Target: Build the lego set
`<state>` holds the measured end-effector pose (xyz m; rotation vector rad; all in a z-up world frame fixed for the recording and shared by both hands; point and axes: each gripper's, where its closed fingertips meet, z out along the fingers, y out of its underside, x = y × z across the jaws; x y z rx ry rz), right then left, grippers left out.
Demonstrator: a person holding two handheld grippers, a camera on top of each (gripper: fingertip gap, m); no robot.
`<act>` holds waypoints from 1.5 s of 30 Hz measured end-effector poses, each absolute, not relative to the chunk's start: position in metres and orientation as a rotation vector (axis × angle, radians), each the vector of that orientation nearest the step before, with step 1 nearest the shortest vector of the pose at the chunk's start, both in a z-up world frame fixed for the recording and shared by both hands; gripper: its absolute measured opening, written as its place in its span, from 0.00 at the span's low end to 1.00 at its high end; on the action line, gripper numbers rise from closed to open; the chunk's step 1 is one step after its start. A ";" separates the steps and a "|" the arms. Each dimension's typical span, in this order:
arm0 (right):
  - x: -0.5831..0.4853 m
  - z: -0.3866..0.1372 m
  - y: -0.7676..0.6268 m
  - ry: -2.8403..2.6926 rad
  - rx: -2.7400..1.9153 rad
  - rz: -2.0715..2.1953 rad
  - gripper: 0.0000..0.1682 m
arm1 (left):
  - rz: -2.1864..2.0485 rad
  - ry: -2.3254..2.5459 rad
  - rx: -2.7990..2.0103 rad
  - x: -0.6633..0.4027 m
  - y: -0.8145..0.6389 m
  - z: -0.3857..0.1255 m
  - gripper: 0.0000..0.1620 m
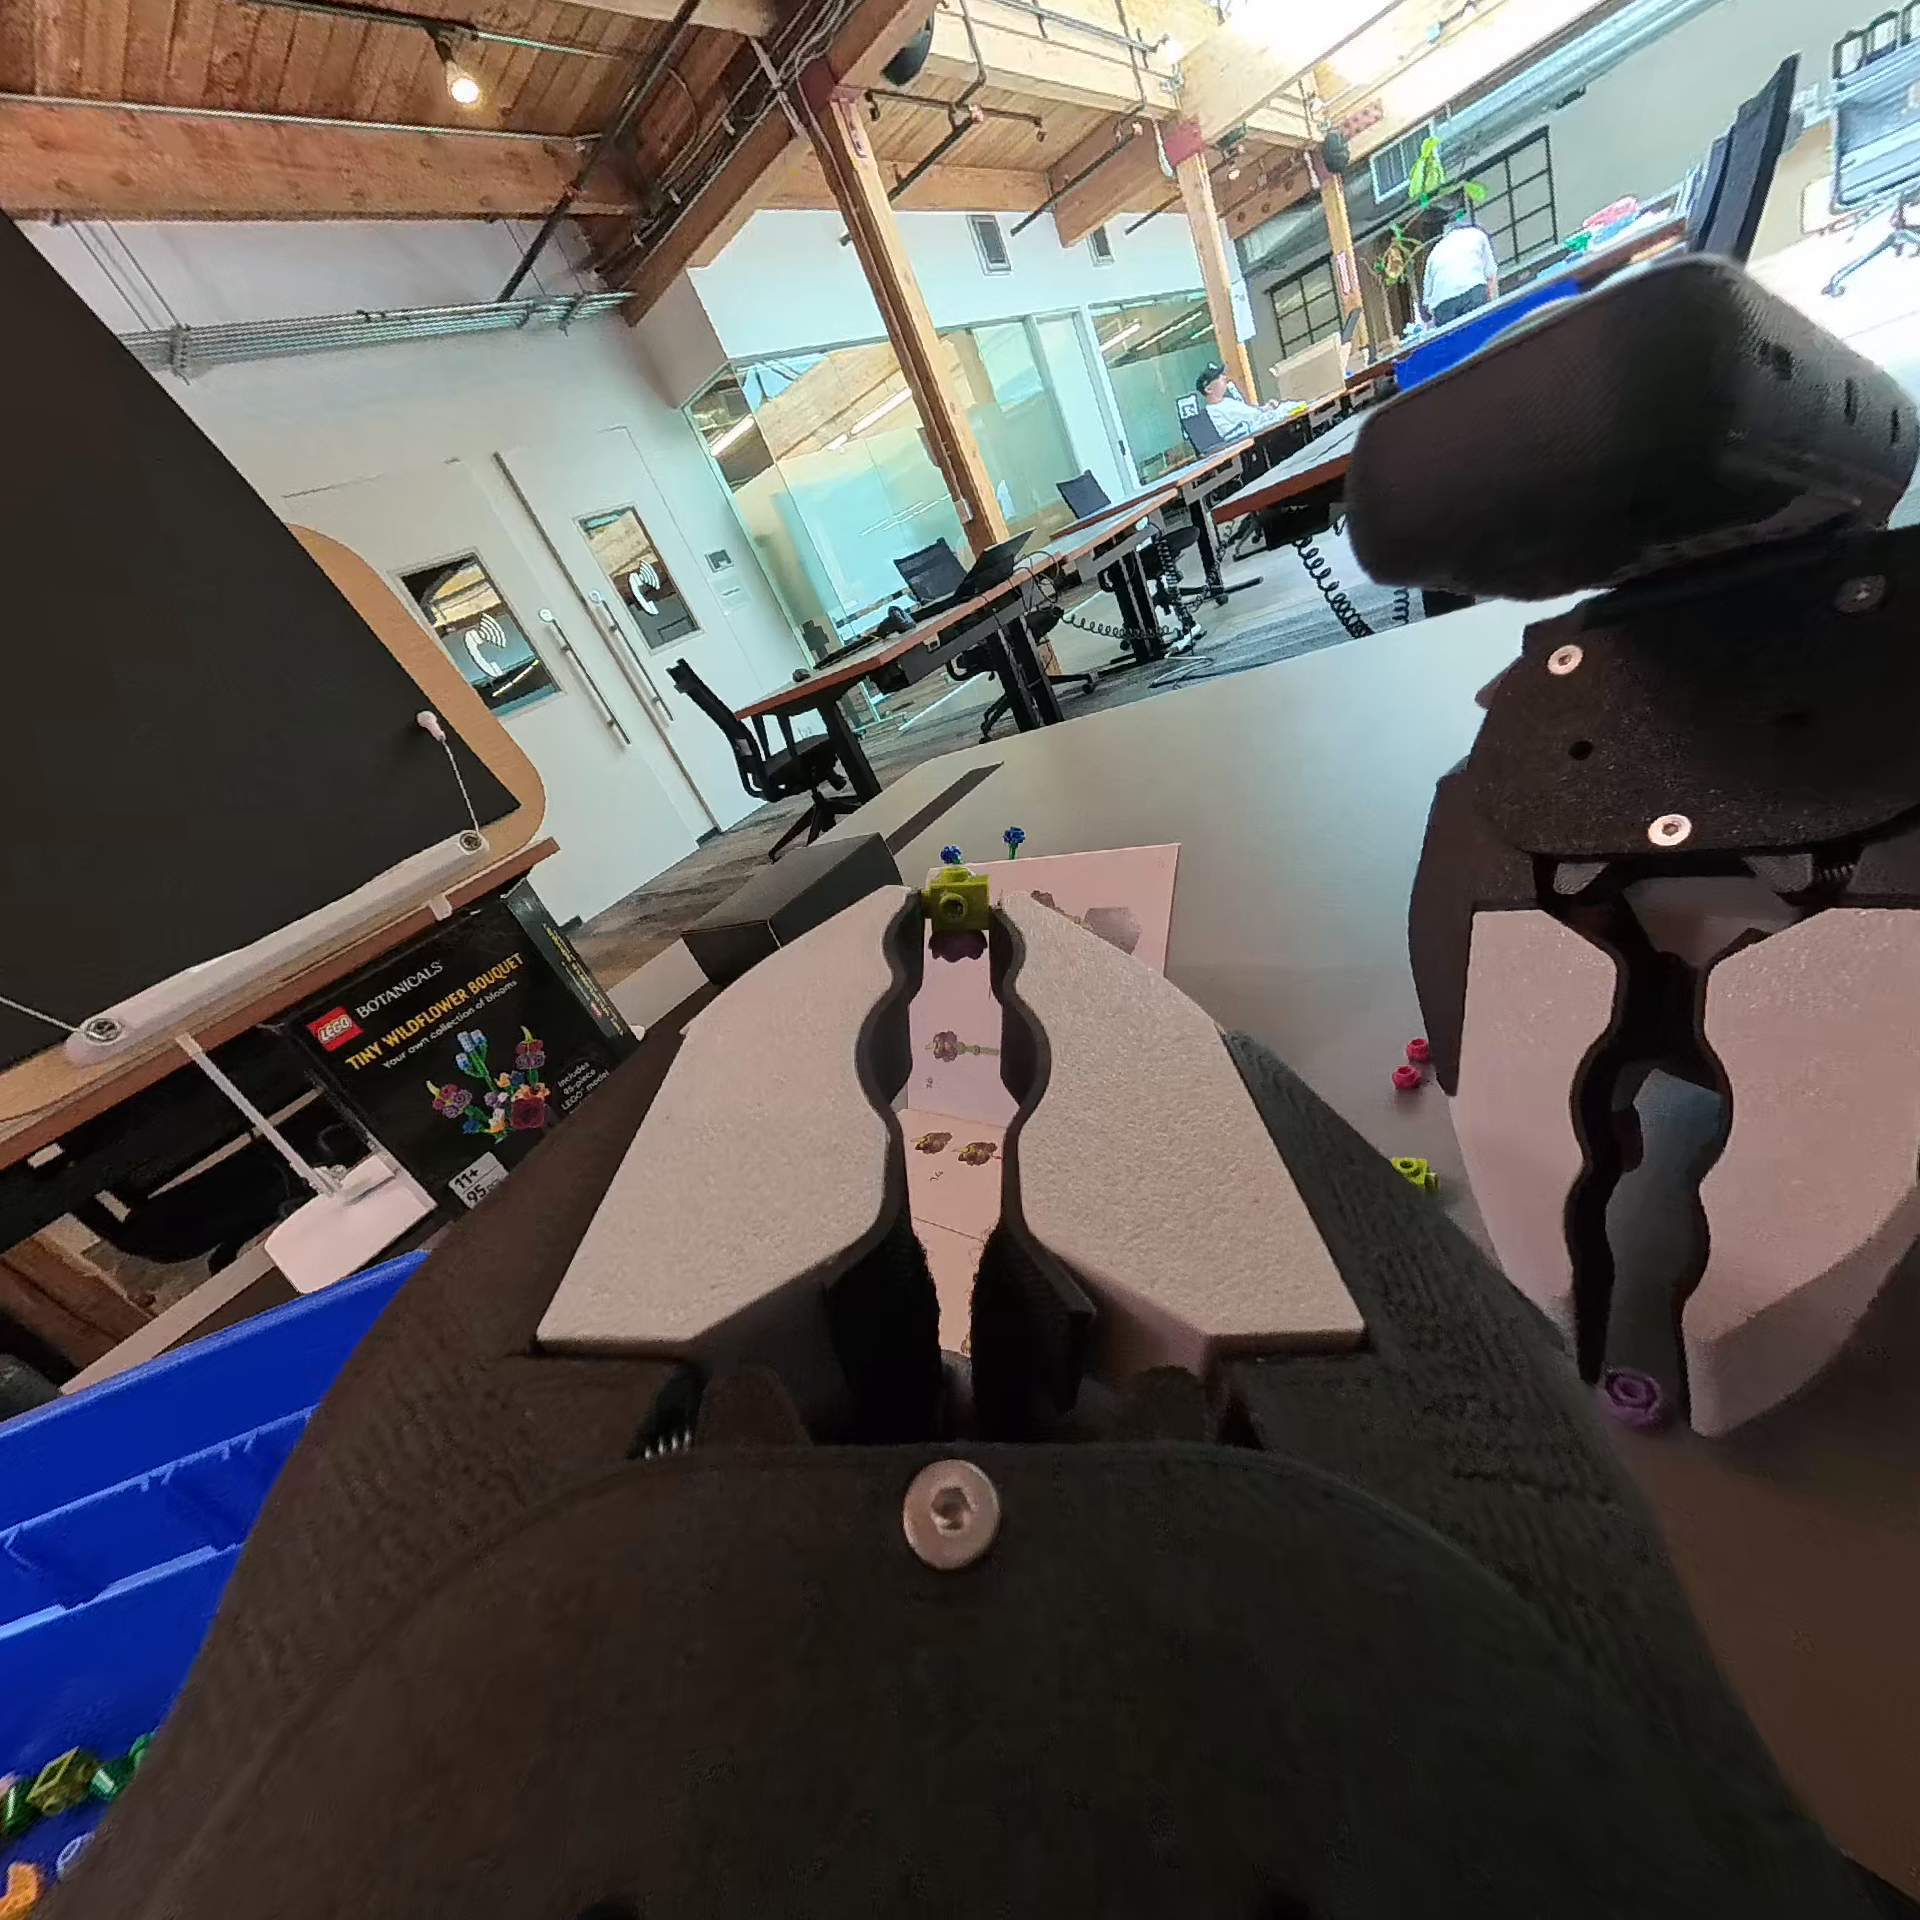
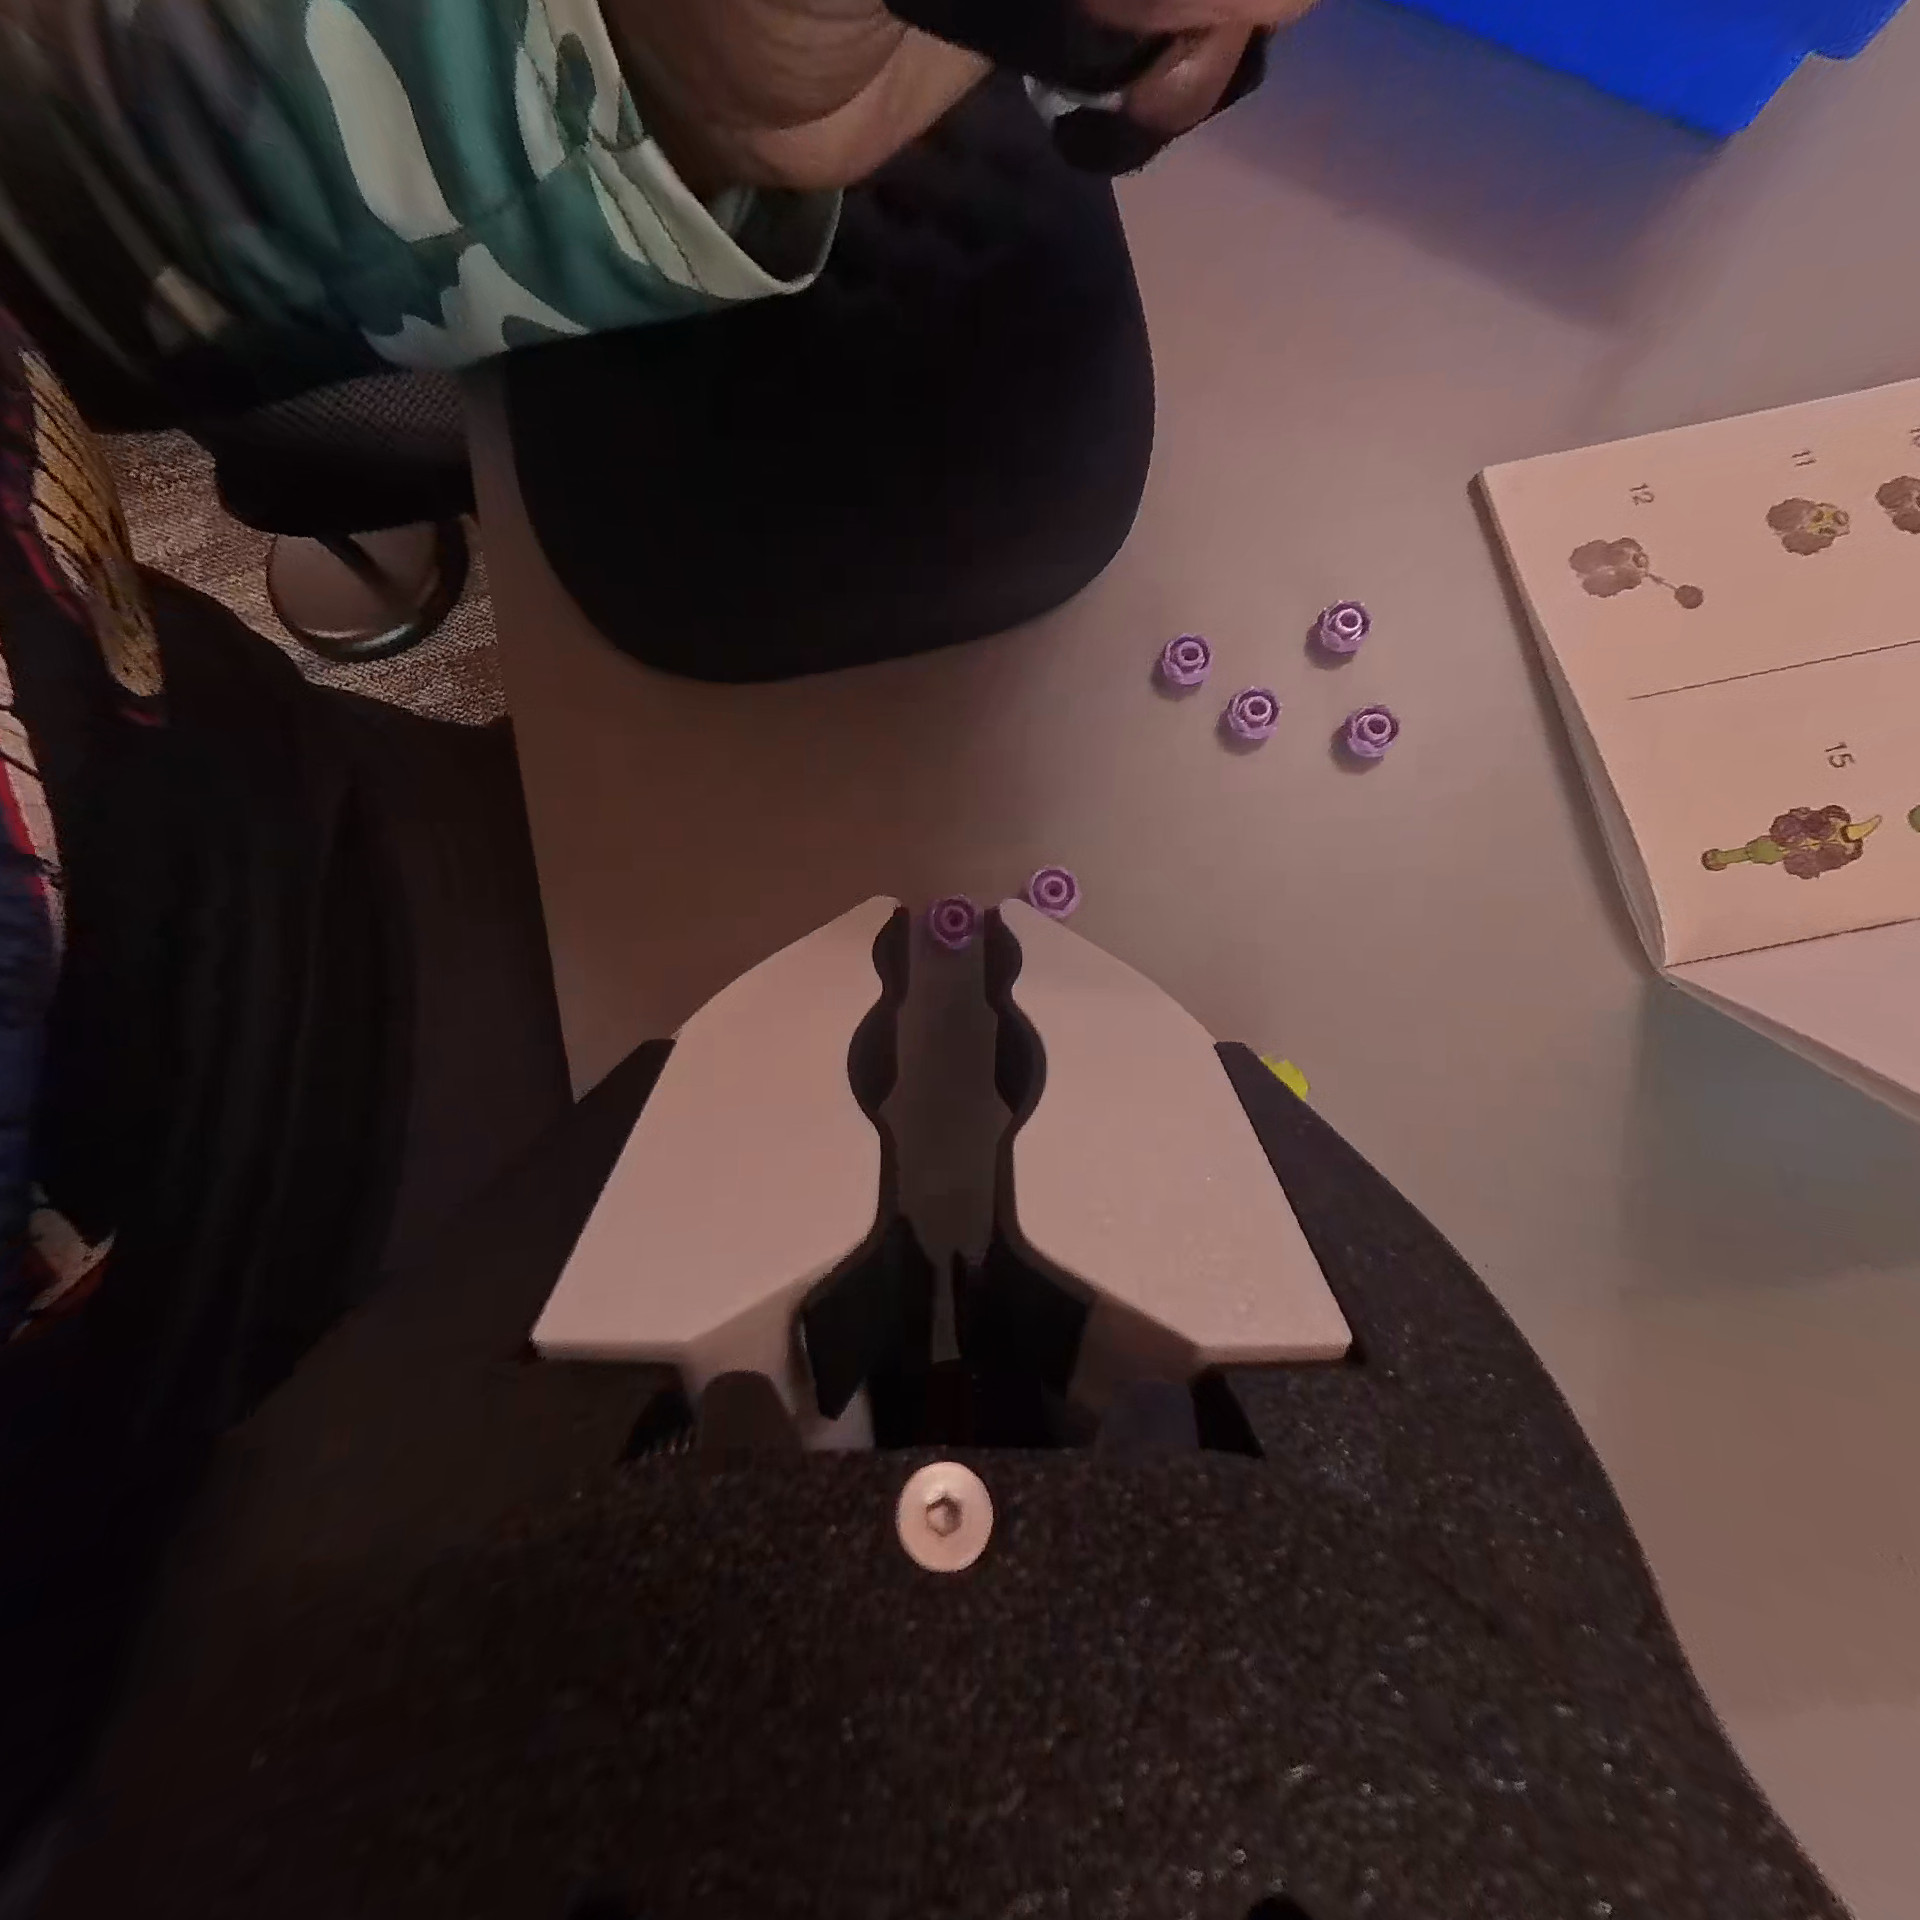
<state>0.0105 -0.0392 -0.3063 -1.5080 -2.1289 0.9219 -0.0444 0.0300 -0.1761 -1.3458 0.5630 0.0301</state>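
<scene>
Purple flower stud (image 2: pixel 952 921) sits gripped between right gripper (image 2: pixel 948 914) fingers; left gripper (image 1: pixel 958 906) pinches lime brick (image 1: pixel 958 904). Next: lift, align, press on.

Left gripper (image 1: pixel 958 914) body: black, rough printed shell, one silver hex screw at centre.
Left gripper fingers (image 1: pixel 748 1132): pale grey plates with wavy black inner edges.
Right gripper (image 2: pixel 951 920): same black shell, silver hex screw, grey wavy-edged fingers (image 2: pixel 1143 1164); seen from the left wrist view, more silver screws on its casing.
Sleeve (image 2: pixel 416 187): teal, green and white patterned fabric, possibly camouflage; blurred.
</scene>
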 end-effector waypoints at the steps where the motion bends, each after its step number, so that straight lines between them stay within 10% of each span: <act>1: 0.010 -0.307 -0.039 -2.127 -1.507 0.921 0.08 | 0.030 0.563 -1.346 -0.044 0.030 -0.176 0.07; 16: -0.010 -0.177 0.019 -1.194 -1.342 1.607 0.06 | -0.044 0.675 -1.418 -0.025 0.032 -0.195 0.07; 45: -0.016 -0.221 0.020 -1.404 -1.403 1.225 0.05 | 0.231 0.952 -1.499 -0.012 0.033 -0.229 0.06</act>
